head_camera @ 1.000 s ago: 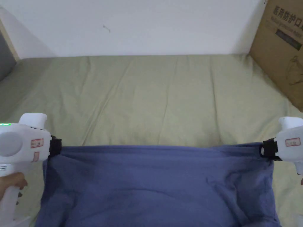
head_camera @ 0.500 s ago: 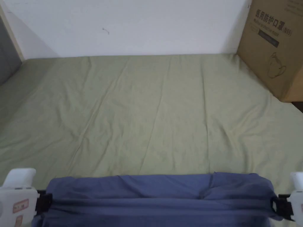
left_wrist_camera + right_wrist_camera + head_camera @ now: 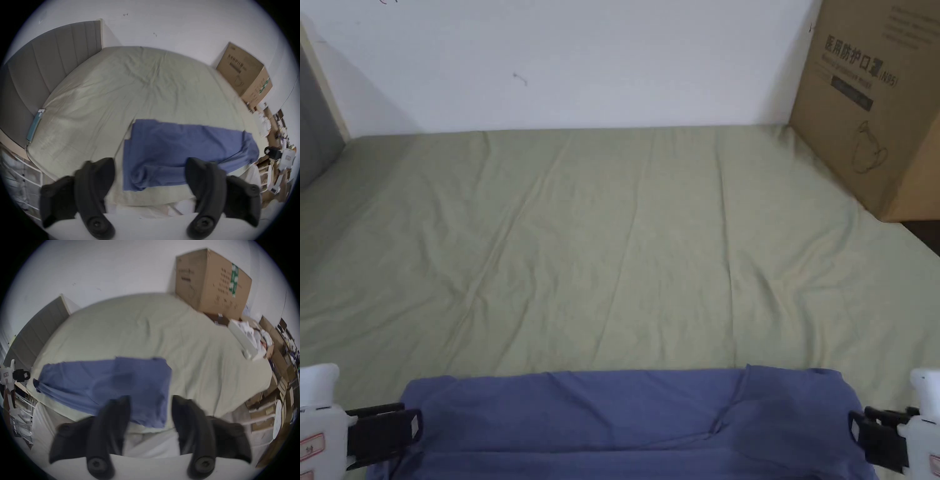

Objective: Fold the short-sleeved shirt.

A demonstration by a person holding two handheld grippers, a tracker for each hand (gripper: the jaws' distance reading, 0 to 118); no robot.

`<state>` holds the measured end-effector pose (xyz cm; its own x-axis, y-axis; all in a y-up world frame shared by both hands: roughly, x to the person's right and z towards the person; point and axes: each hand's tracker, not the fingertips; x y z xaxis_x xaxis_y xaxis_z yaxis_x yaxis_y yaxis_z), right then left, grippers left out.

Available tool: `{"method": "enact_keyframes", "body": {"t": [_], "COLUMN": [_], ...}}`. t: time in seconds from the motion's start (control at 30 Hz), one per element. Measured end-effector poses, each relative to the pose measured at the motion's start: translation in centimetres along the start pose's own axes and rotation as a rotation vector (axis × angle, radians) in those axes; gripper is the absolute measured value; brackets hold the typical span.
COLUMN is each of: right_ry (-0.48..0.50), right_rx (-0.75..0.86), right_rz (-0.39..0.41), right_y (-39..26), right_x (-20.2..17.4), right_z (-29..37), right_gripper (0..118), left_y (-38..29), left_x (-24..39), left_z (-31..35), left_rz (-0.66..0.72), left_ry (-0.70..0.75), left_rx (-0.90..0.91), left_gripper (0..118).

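The blue short-sleeved shirt (image 3: 625,412) lies folded in a wide band on the green bed sheet (image 3: 612,250), near the front edge of the bed. My left gripper (image 3: 415,425) hovers just off the shirt's left end, jaws apart and empty. At the shirt's right end my right gripper (image 3: 853,431) stands open, holding nothing. In the left gripper view the shirt (image 3: 186,142) lies beyond the open left gripper (image 3: 149,164), with the right gripper (image 3: 272,152) far off. In the right gripper view the shirt (image 3: 105,379) lies ahead of the open right gripper (image 3: 151,400), and the left gripper (image 3: 21,375) is at the far end.
A large cardboard box (image 3: 875,94) stands on the bed's back right corner. A grey padded headboard (image 3: 40,65) bounds the left side and a white wall the back. Boxes and clutter (image 3: 276,369) crowd the floor to the right of the bed.
The shirt, held up stretched between both grippers a second ago, came down onto the bed and folded over. Both grippers have let go and drawn slightly outward.
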<state>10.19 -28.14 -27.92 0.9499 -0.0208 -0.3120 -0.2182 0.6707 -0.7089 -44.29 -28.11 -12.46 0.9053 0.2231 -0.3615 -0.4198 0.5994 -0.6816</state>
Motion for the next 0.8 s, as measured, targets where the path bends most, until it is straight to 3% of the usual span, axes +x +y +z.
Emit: {"method": "enact_keyframes", "body": {"t": [0.07, 0.1, 0.37, 0.4, 0.43, 0.5, 0.53, 0.57, 0.8], "right_ry": [-0.001, 0.043, 0.159, 0.166, 0.159, 0.151, 0.151, 0.148, 0.187], "right_rx": [0.038, 0.046, -0.002, -0.005, -0.006, -0.02, -0.022, -0.026, -0.053], "right_rz": [-0.003, -0.016, -0.013, 0.007, 0.034, 0.096, 0.107, 0.118, 0.153], "right_y": [0.5, 0.6, 0.6, 0.8, 1.0, 1.3, 1.4, 1.5, 2.6], "right_x": [-2.0, -2.7, -8.3, -8.7, -9.2, -10.1, -10.7, -11.2, -13.4], "right_z": [-0.5, -0.9, -3.9, -4.3, -4.6, -5.1, -5.3, -5.6, -6.6], "right_gripper": [6, 4, 0, 0, 0, 0, 0, 0, 0], "left_y": [-0.3, -0.6, -3.4, -3.5, -3.4, -3.6, -3.8, -4.1, -5.9], "left_x": [1.1, 1.4, -1.2, -2.0, -2.9, -4.6, -5.3, -6.1, -12.4], "left_z": [0.0, -0.3, -0.8, -0.5, -0.1, 0.3, 0.1, -0.1, -5.0], "left_rz": [-0.008, -0.011, 0.097, 0.137, 0.175, 0.22, 0.241, 0.28, 0.655], "left_ry": [-0.01, -0.004, -0.043, -0.075, -0.114, -0.144, -0.149, -0.159, -0.286], "left_rx": [0.01, 0.012, -0.007, 0.0, -0.005, -0.009, -0.009, -0.002, 0.014], "left_gripper": [29, 4, 0, 4, 17, 85, 110, 118, 117]}}
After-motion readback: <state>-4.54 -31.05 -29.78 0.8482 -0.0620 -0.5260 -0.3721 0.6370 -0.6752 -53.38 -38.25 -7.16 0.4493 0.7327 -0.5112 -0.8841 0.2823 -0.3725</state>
